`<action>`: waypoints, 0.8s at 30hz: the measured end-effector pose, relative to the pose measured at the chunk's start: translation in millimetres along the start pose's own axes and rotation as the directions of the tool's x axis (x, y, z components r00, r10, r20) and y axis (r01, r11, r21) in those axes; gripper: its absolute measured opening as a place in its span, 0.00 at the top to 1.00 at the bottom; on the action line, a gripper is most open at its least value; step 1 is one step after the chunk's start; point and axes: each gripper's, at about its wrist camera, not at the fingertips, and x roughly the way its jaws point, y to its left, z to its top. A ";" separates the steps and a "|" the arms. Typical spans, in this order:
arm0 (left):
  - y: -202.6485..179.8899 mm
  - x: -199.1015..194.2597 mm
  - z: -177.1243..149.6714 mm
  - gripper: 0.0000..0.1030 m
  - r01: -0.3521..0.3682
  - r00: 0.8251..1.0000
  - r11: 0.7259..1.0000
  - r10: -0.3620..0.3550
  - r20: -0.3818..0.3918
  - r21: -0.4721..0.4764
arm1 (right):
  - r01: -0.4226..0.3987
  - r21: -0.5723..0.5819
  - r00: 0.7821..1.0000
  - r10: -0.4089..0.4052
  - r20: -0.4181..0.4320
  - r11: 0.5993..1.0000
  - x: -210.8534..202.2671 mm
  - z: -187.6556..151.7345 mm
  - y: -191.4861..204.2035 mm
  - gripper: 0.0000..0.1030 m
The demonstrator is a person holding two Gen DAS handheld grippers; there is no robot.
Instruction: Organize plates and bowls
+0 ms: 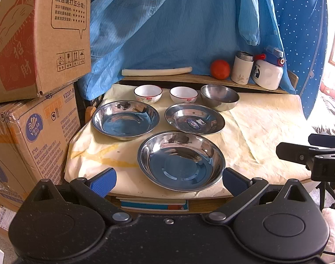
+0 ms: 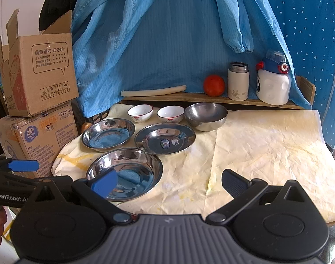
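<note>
Both grippers hover at the counter's [image 2: 266, 145] near edge, spread wide and grasping nothing — the left gripper [image 1: 169, 179] straddles the nearest steel plate [image 1: 181, 161], the right gripper [image 2: 169, 181] sits just right of it. Behind lie two more steel plates [image 1: 125, 120] [image 1: 194, 118], side by side. In the back row stand two white bowls [image 1: 148, 93] [image 1: 183, 94] and a steel bowl [image 1: 219, 97] — all apart.
</note>
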 end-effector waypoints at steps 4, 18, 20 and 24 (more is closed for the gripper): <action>-0.6 0.0 0.0 0.01 0.002 1.000 1.000 -0.002 0.000 -0.002 | 0.000 0.000 1.000 0.000 0.000 1.000 0.5 0.1 0.0 0.00; -4.9 6.2 2.6 0.01 0.019 1.000 0.999 -0.020 -0.022 -0.027 | -0.015 0.000 1.000 0.015 -0.006 1.000 5.1 3.6 -8.6 0.00; -6.5 7.4 4.1 0.01 0.013 1.000 1.000 -0.013 -0.021 -0.028 | -0.021 -0.001 1.000 0.021 -0.009 1.000 8.5 5.2 -10.5 0.00; -8.7 12.4 7.2 0.01 -0.002 0.999 0.999 0.001 -0.039 -0.040 | -0.036 -0.006 0.999 0.036 -0.012 0.999 14.3 7.7 -15.6 0.00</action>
